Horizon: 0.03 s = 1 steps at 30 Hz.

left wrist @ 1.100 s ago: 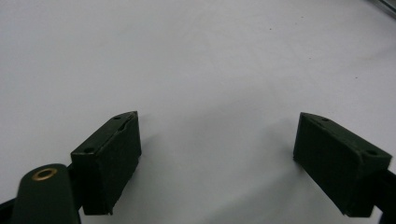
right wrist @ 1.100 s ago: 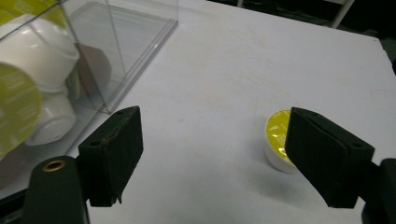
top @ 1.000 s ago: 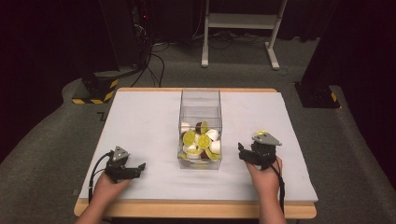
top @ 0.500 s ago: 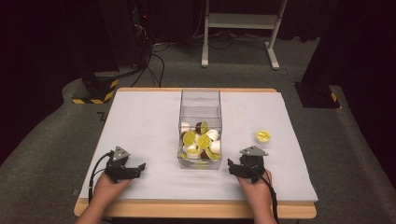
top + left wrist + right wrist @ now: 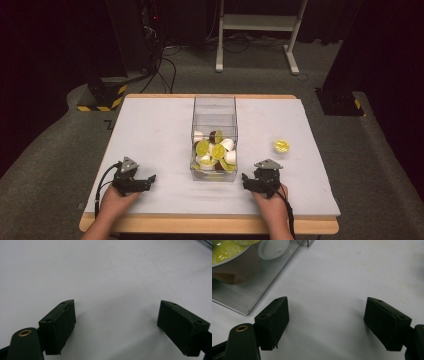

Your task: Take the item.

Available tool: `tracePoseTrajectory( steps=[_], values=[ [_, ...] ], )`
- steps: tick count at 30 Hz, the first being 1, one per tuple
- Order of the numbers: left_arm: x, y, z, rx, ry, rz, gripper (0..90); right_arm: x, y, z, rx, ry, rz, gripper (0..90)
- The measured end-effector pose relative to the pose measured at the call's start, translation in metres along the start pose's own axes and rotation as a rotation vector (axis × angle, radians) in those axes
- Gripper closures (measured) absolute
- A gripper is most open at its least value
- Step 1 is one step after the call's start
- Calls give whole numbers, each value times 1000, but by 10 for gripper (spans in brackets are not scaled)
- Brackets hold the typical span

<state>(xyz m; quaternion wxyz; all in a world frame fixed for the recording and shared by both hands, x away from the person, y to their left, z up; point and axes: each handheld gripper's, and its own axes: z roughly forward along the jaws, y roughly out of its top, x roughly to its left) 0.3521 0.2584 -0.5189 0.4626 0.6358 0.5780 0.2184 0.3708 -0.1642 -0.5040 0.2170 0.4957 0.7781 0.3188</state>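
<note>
The right gripper [image 5: 250, 181] sits in the lower right of the high view, resting low on the white table cover [image 5: 150, 130] with its jaws apart and nothing between them; in the right gripper view we see bare cover between the jaws and the near corner of the clear bin [image 5: 249, 297] in the upper left of the frame; the left gripper [image 5: 145, 181], in the lower left of the high view, likewise stands open and empty over plain cover; the bin [image 5: 214, 107] stands at the centre of the frame, holding a heap of yellow-lidded and white capsules [image 5: 215, 152]; one lone yellow capsule [image 5: 281, 146] lies on the cover right of centre, well apart from the bin and up-frame of the right gripper; we judge the work to be between capsules; the next move, we think, calls for reaching toward the bin's open top, lowering the open jaws over one capsule, and closing on its rim without jostling the others.
</note>
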Motion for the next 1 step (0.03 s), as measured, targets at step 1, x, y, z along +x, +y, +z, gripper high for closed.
tracePoseTrajectory(
  steps=[1],
  values=[
    [0,0,0,0,0,0,154,0,0,0,0,0,0,201]
  ],
)
